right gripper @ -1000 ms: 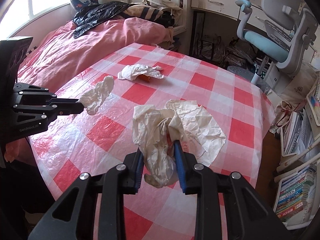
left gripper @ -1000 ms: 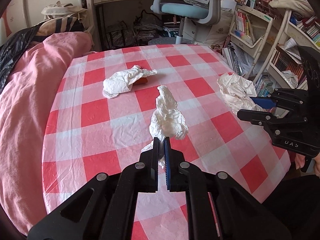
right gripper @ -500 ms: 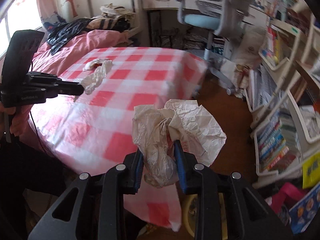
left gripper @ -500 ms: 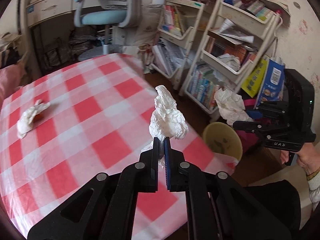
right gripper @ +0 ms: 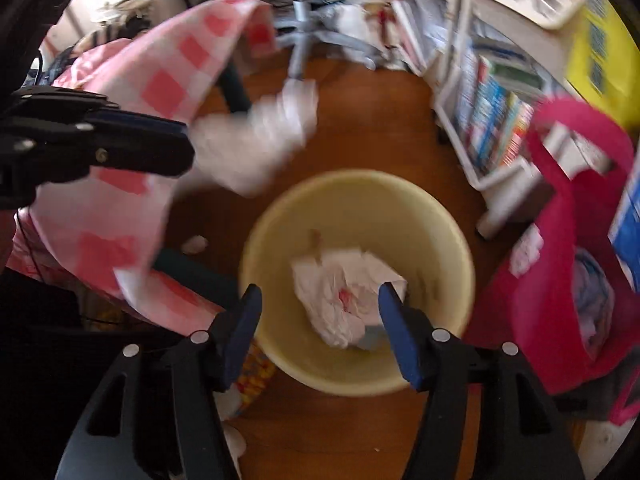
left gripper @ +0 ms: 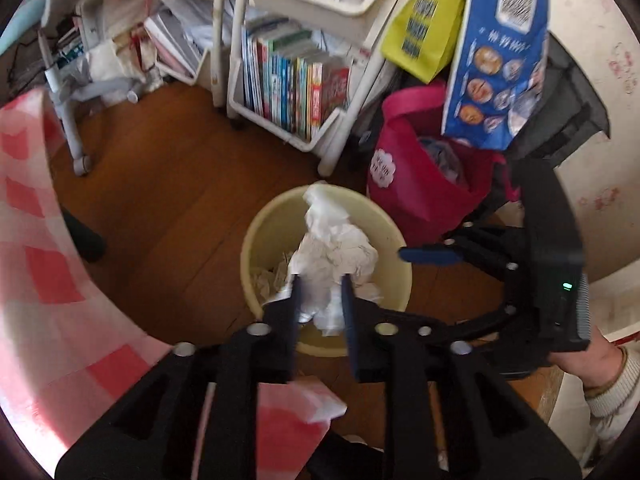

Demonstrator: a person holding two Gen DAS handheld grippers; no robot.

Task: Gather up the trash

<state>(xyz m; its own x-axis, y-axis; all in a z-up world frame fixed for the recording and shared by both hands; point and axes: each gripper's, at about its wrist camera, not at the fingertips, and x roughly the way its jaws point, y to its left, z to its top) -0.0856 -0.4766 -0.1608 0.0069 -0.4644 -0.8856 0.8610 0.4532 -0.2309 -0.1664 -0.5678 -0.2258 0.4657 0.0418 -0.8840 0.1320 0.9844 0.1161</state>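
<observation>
Left wrist view: left tool (left gripper: 320,294), jaws just parting, white tissue (left gripper: 334,254) loose between, above yellow bin (left gripper: 256,240). Right wrist view alone: right tool (right gripper: 320,312) just spread wide, crumpled paper (right gripper: 344,300) inside bin, frame centre.

Our left gripper (left gripper: 320,292) and right gripper (right gripper: 320,300) both point steeply down, jaws just opening; the right stands wide, the left narrowly parted.

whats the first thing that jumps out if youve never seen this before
The pale yellow bin on the wooden floor, with crumpled paper lying in it below the open right gripper. Next, the white tissue wad over the bin, between the parted pads of the left gripper, and the magenta bag beside it.
</observation>
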